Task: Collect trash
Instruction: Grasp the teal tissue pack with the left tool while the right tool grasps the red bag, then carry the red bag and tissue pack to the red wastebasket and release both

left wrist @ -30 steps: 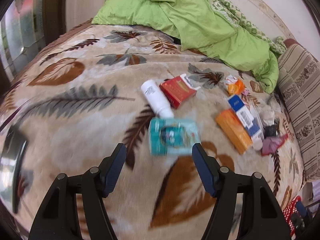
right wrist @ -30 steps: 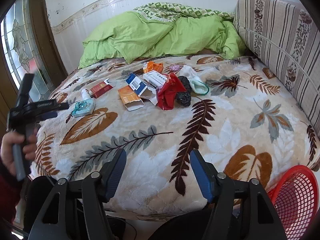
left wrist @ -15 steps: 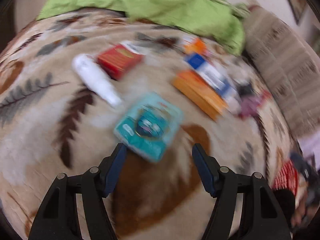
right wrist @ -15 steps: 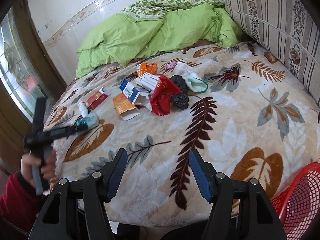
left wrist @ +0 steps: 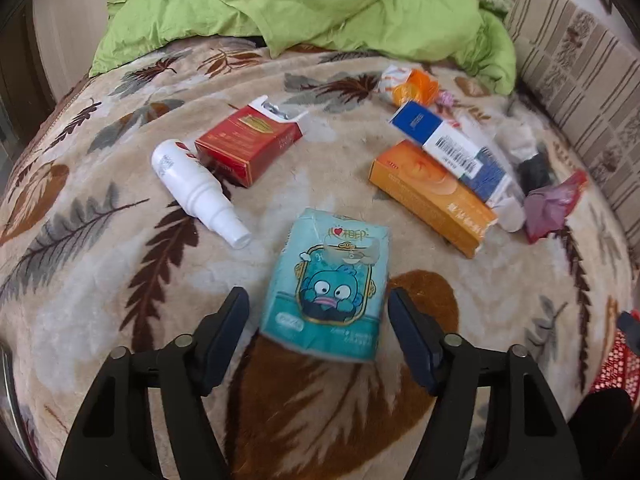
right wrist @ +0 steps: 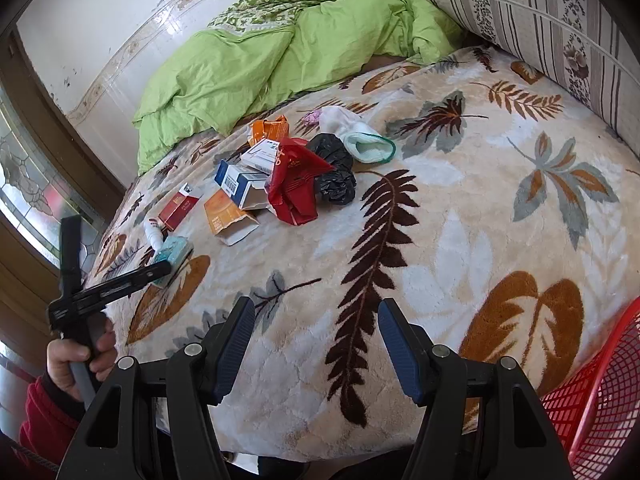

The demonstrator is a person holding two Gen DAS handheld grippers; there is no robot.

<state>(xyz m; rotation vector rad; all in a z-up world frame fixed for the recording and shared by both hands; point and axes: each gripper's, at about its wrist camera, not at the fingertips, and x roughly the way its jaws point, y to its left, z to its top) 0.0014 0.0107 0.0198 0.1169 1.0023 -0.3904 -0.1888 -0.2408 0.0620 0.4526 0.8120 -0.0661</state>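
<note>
Bedroom, bed [right wrist: 460, 240] under a plush leaf-print blanket, green duvet [left wrist: 320, 4] heaped at twelve o'clock in the left wrist view, striped cushion [right wrist: 540, 20] along the far side. Scattered trash across the blanket: teal tissue pack [left wrist: 326, 288] dead centre, white spray bottle [left wrist: 196, 190] at ten o'clock of it, red box [left wrist: 248, 146] at eleven, orange box [left wrist: 432, 196] and blue-and-white box [left wrist: 448, 146] at two o'clock, red wrapper [right wrist: 296, 180] and black bag [right wrist: 334, 168] further along. Red basket [right wrist: 592, 400] at four o'clock in the right wrist view, just off the bed edge. Left gripper [left wrist: 318, 320] with jaws spread wide, straddling the near end of the tissue pack, not yet touching by the look of it. Right gripper [right wrist: 316, 336] hovering over bare blanket, jaws released, holding nothing. Probably a light, soft pack with a slick film wrap: likely to squash and slide rather than resist. Best taken across the two long sides near the middle, squeezed enough to dent the wrap, on a yielding blanket that may sink under any downward press.
</note>
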